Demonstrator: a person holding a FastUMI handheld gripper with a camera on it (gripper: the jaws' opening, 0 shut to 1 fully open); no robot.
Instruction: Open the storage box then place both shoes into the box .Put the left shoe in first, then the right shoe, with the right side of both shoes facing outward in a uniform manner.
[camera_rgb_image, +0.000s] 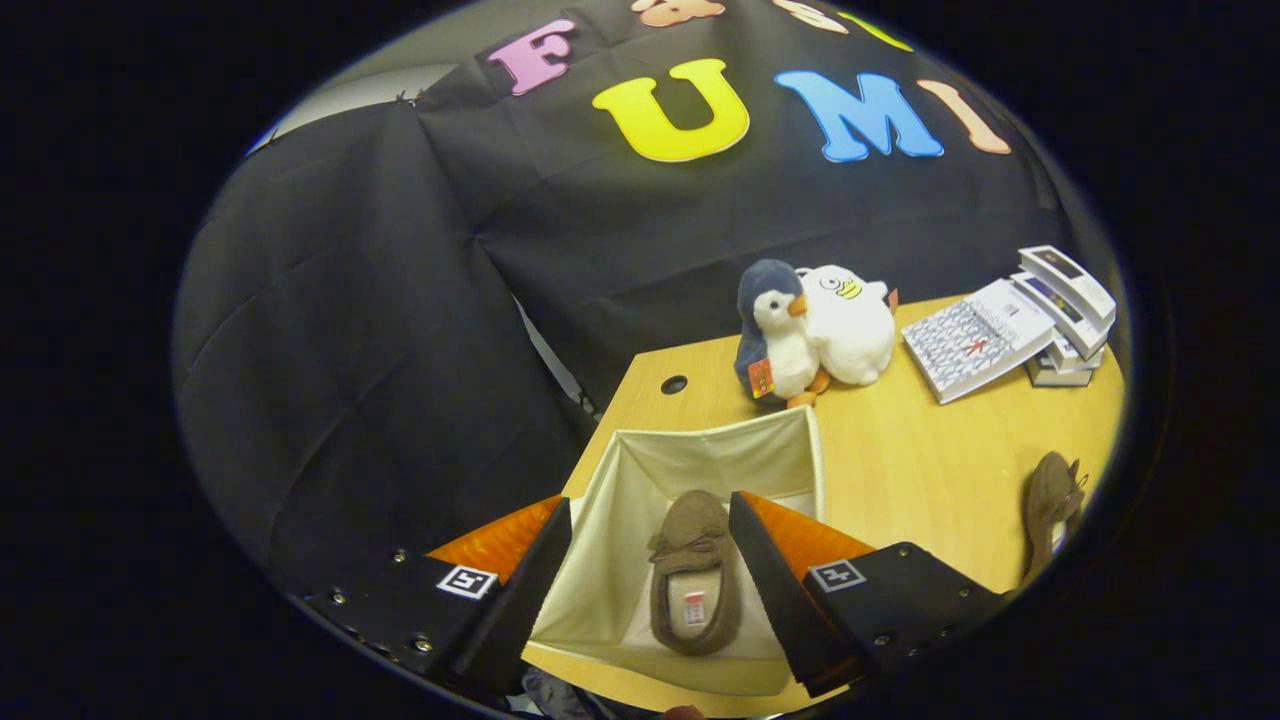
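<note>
We hold the gripper (650, 575) above the storage box (640, 470), a cream fabric bin with its top open, and our jaws stand wide apart with nothing pressed between them. One brown shoe (692, 590) lies inside the box on its floor, sole down, its toe with a small bow pointing toward the box's far wall and its pale insole showing; it sits between our two fingers as we look down, closer to the right finger, and neither finger touches it. The second brown shoe (1048, 510) lies on the wooden surface (930, 470) well to the right of the box, apart from it. Beyond the box's far wall, on the same surface, a plush penguin (772, 335) stands upright and touches a white plush toy (850, 325) just at its right. Farther right of the box, past the plush toys, a white keypad device (980, 340) leans tilted against a small stack of white boxes (1065, 300). A round cable hole (674, 384) in the surface sits just behind the box's far left corner.
</note>
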